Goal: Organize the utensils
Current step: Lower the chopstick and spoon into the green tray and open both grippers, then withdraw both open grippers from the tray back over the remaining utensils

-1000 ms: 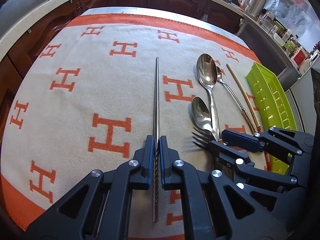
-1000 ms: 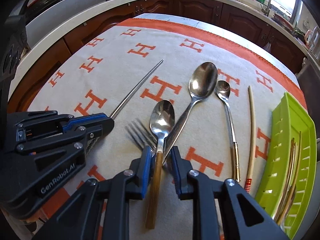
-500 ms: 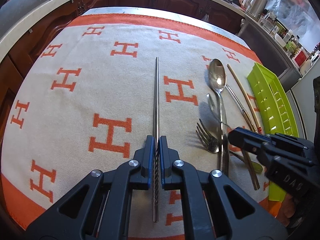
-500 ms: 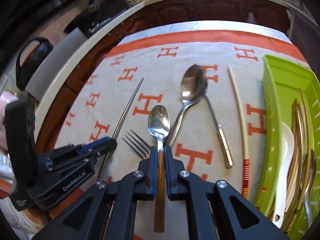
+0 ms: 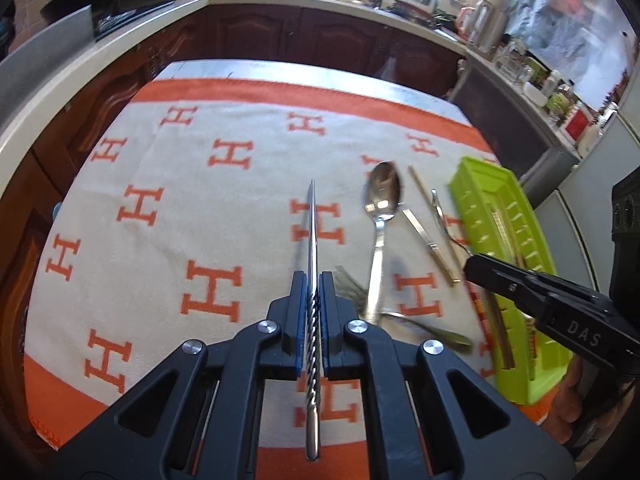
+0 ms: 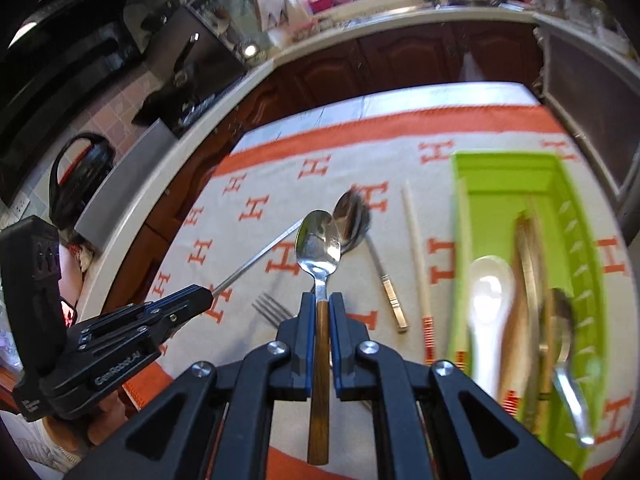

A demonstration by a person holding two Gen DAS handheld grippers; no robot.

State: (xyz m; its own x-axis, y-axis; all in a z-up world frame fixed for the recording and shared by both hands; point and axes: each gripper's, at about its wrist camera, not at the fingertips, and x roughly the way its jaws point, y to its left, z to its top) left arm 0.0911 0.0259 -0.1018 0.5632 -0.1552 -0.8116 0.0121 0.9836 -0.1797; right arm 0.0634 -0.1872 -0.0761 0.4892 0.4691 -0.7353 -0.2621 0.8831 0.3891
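Between the left gripper's (image 5: 311,312) blue pads sits a twisted steel chopstick (image 5: 312,240), clamped near its thick end, with the thin tip reaching forward over the cloth (image 5: 168,208) and a faint shadow beneath it on the fabric. That gripper tilts downward toward the table. Off to its right, the right gripper (image 6: 321,322) is pinched tight on the wooden handle of a spoon (image 6: 319,248), whose steel bowl stands clear above the cloth; this gripper also points down and forward, toward the green tray (image 6: 500,176). In the left wrist view the right gripper shows as a dark body hanging over the tray's near end, and part of a hand (image 5: 566,396) is visible below it.

On the cloth, patterned with orange H shapes, lie one fork (image 6: 270,308), one large steel spoon (image 5: 382,200), one small utensil with a gold handle (image 6: 390,292) whose head is hidden behind the spoons, and one pale chopstick (image 6: 416,256) with a red-striped end. All of them rest between the held chopstick and the tray, the pale chopstick nearest the tray wall.

Inside the tray, which stands at the cloth's right side, I count one white ceramic spoon (image 6: 486,304) and one steel spoon (image 6: 560,344), plus some long gold and wooden pieces too blurred to count.
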